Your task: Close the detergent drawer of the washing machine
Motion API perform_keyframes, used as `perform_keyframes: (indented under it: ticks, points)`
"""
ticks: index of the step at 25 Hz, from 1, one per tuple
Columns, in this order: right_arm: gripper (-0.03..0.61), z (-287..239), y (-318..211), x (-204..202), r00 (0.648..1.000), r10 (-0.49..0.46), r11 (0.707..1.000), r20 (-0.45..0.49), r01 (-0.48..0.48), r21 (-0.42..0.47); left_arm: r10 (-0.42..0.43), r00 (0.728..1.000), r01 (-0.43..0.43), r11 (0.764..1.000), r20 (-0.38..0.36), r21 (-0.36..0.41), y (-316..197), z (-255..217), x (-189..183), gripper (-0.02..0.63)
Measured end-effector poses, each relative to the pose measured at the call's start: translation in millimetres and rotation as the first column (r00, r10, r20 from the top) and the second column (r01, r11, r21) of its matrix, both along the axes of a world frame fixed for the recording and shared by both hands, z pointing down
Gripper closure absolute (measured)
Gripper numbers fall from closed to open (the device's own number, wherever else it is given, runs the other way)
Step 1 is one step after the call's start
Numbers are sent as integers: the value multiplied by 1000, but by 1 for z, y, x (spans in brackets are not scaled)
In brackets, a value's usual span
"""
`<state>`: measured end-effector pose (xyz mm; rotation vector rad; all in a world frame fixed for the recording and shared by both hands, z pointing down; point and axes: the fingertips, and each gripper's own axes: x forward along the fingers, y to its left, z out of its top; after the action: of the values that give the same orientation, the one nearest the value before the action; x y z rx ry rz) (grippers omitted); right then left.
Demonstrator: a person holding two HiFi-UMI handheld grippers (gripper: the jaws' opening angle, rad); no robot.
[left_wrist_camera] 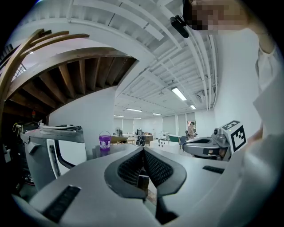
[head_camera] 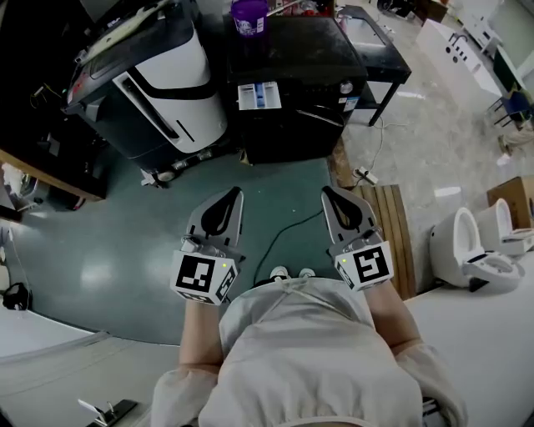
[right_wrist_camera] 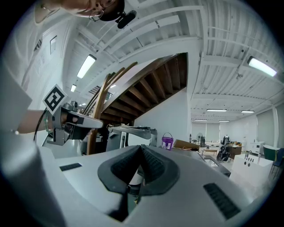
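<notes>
The black washing machine [head_camera: 296, 117] stands ahead of me on the green floor, with a purple bucket [head_camera: 249, 17] on its top. Its detergent drawer [head_camera: 257, 96] shows as a white and blue panel sticking out at the upper left of the front. My left gripper [head_camera: 235, 194] and right gripper [head_camera: 327, 193] are held side by side at waist height, well short of the machine. Both are shut with nothing between the jaws. In the left gripper view the shut left gripper [left_wrist_camera: 143, 150] points toward the bucket [left_wrist_camera: 104, 142]; the right gripper view shows the same for the right gripper [right_wrist_camera: 141, 147] and bucket [right_wrist_camera: 167, 142].
A white appliance [head_camera: 171, 83] stands left of the washing machine. A black table [head_camera: 380, 42] is to its right. A wooden pallet [head_camera: 388, 225] and two white toilets [head_camera: 480, 250] lie at the right. A black cable [head_camera: 288, 229] runs across the floor between my grippers.
</notes>
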<state>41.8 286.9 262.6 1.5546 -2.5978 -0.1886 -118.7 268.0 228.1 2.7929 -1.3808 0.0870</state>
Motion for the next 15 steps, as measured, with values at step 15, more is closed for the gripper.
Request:
perform_keyframes:
  ticks: [15]
  points:
    - [574, 21, -36, -27, 999, 26, 999, 30, -24, -47, 5, 1000, -6, 998, -24, -58, -41, 25, -28, 595]
